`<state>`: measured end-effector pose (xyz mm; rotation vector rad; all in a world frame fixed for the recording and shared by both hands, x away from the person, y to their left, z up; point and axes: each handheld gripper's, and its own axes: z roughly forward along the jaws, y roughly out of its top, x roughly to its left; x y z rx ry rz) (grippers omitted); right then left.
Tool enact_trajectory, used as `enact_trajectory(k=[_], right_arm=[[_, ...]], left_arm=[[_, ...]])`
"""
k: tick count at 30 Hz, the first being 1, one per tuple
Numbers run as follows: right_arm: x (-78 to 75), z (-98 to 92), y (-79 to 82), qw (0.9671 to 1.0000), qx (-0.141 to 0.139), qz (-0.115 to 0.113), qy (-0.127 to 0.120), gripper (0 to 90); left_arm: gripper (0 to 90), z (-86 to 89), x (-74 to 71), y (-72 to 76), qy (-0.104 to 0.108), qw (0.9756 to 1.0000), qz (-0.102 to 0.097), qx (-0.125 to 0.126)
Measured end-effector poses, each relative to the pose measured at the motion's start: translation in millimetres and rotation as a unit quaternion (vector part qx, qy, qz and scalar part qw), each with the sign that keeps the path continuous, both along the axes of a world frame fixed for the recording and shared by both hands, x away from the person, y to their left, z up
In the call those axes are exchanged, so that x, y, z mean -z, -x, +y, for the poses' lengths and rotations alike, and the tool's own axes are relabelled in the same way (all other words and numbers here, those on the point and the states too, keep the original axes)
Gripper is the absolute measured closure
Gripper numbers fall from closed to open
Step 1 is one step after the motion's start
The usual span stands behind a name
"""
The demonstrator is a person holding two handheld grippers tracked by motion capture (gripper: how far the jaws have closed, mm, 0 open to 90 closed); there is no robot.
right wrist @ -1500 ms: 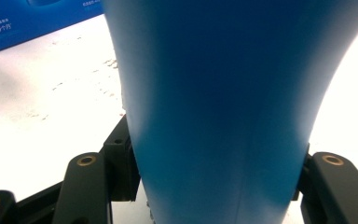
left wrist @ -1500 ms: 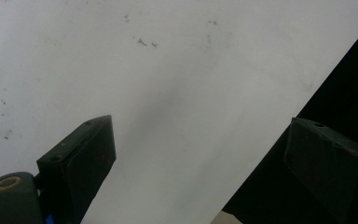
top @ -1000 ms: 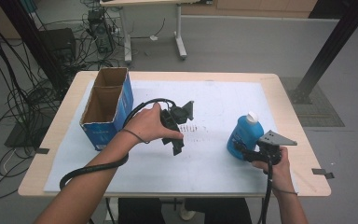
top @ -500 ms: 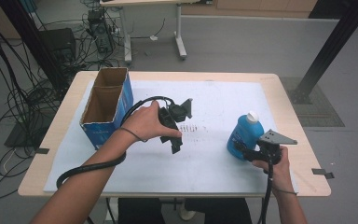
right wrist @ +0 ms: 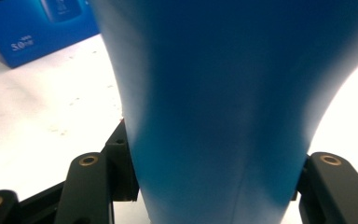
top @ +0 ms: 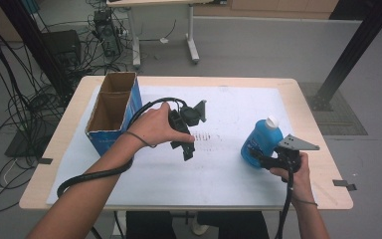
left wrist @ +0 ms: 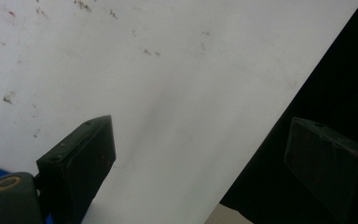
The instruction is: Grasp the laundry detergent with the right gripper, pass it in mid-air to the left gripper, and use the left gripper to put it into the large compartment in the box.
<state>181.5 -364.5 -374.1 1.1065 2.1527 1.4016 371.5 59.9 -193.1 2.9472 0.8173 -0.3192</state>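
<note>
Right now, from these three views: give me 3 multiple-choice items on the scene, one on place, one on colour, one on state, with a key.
1. Where does the open cardboard box stand?
A. Left part of the table
B. Right edge
C. On the floor

2. What colour is the bottle?
A. Red with black cap
B. Blue with white cap
C. Green with yellow cap

3. What is the right gripper doing?
A. Hanging open over the box
B. Lying on the table
C. Clamped on the bottle

Key: 1 A, the high view shows it at the table's left. 2 B, blue body, white cap on top. 3 C, the right gripper view shows the jaws pressed on both sides of the bottle.
</note>
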Motion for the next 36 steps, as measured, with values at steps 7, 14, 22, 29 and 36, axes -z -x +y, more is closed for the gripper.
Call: enact_trajectory(k=[7, 14, 22, 29, 36], right_arm=[[-10.5, 0.0, -8.3, 0.9996, -0.027, 0.000, -0.007, 41.8], [-22.2, 1.0, -19.6, 0.9980, -0.061, 0.006, -0.015, 41.8], [-25.8, 1.7, -29.5, 0.9951, -0.095, 0.014, -0.026, 41.9], [-27.3, 6.1, -39.8, 0.9894, -0.139, 0.024, -0.033, 41.9], [-33.6, 16.7, -54.7, 0.9793, -0.198, 0.025, -0.035, 42.0]], left_arm=[[9.0, 3.3, -22.2, 2.1, 0.010, 0.9998, -0.011, 0.010], [9.3, 8.3, -53.0, 2.8, 0.018, 0.9992, -0.020, 0.029], [9.0, 12.1, -76.3, 7.4, 0.037, 0.9974, -0.034, 0.052], [9.0, 14.7, -96.9, 10.1, 0.050, 0.9951, -0.044, 0.073], [8.8, 15.6, -111.7, 13.2, 0.064, 0.9924, -0.056, 0.088]])
